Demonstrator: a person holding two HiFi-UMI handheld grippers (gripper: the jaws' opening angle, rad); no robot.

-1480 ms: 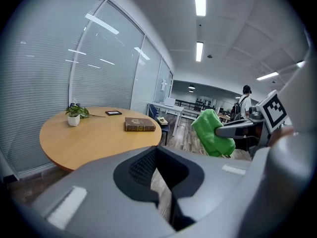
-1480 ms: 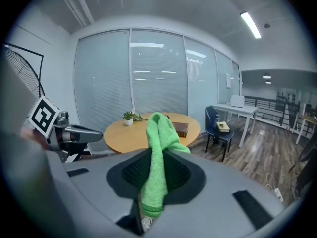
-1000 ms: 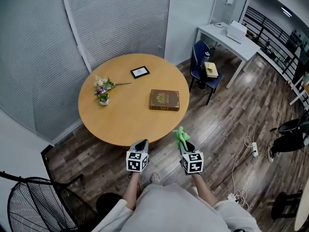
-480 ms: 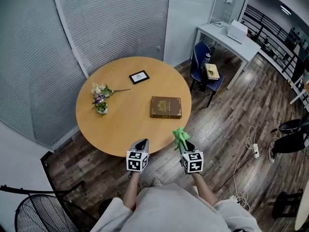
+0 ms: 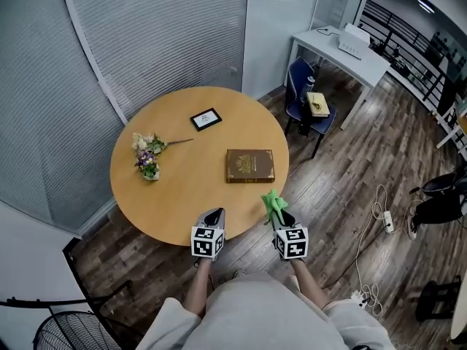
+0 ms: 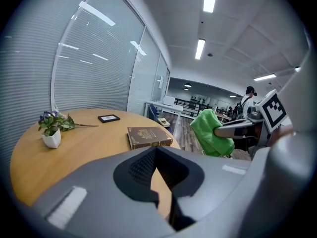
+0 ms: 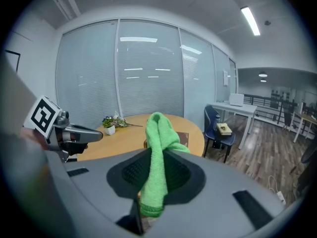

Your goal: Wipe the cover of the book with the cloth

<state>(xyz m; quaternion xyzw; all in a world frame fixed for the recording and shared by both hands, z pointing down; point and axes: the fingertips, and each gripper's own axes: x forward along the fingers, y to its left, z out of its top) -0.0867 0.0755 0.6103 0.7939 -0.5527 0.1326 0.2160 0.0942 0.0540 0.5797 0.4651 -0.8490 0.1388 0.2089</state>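
Right gripper point(image 7: 148, 185) is clenched on the green cloth point(image 7: 159, 148). The cloth is pinched between the jaws, with a folded bunch sticking up above them and a short end hanging below. Left gripper point(image 6: 162, 182) has its jaws drawn together with nothing between them. The person holds both grippers side by side in front of the body, left and right apart from each other, close to the near rim of the round wooden surface point(image 5: 186, 192). Neither gripper touches the book.

The book point(image 5: 250, 165) is brown with a gold emblem on the cover. It lies flat and closed on the right half of the surface, cover up, ahead of the right gripper and clear of the cloth.

Also on the surface:
- A small white pot of flowers point(image 5: 146, 163) stands on the left side, with a loose stem lying beside it, well apart from the book.
- A small black picture frame point(image 5: 206, 119) lies flat towards the far side.

Beyond the surface on the right stands a blue chair point(image 5: 303, 93) with a yellow item point(image 5: 318, 105) on its seat. A white desk point(image 5: 343, 49) stands behind the chair. The floor point(image 5: 343, 166) is dark wood plank, with a power strip and cables point(image 5: 384, 223) on it at right. Grey blinds point(image 5: 153, 42) cover the glass wall behind the surface.
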